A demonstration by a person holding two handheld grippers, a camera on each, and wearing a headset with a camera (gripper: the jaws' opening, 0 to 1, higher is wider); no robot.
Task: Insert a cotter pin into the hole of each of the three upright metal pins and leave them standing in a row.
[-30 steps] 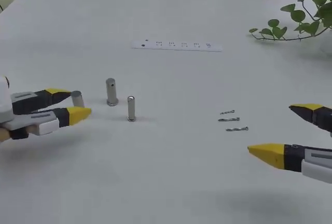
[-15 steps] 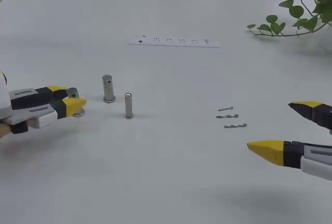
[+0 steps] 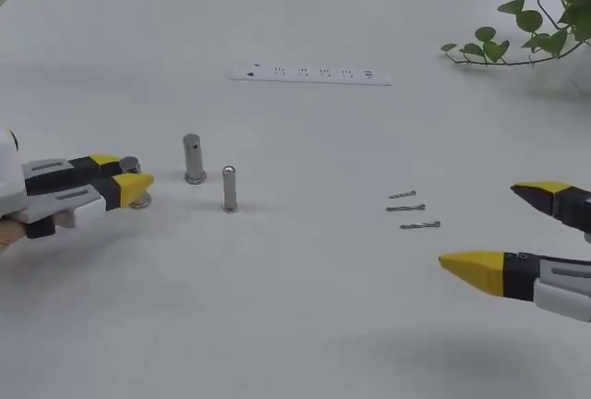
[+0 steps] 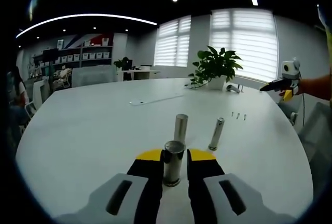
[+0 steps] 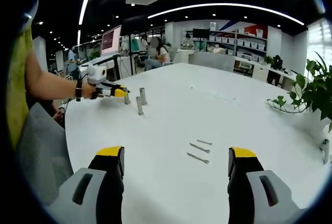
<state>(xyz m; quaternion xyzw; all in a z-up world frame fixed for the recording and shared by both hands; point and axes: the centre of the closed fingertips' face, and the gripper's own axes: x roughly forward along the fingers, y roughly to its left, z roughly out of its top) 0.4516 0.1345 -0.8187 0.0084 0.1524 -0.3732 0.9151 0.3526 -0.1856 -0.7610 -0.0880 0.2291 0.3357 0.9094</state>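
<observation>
Three upright metal pins stand on the white table. My left gripper is shut on the leftmost pin, which the left gripper view shows upright between the jaws as pin. To its right stand a thick pin and a thinner pin, both free. Three cotter pins lie flat in a short column at centre right. My right gripper hovers open just right of them, and in its own view the cotter pins lie ahead between the wide jaws.
A white power strip lies flat at the back centre. A leafy plant reaches in at the back right corner. Bare tabletop stretches between the metal pins and the cotter pins.
The left gripper's jaws, apart around the leftmost pin a second ago, have shut on it. The right gripper has stayed where it was, open.
</observation>
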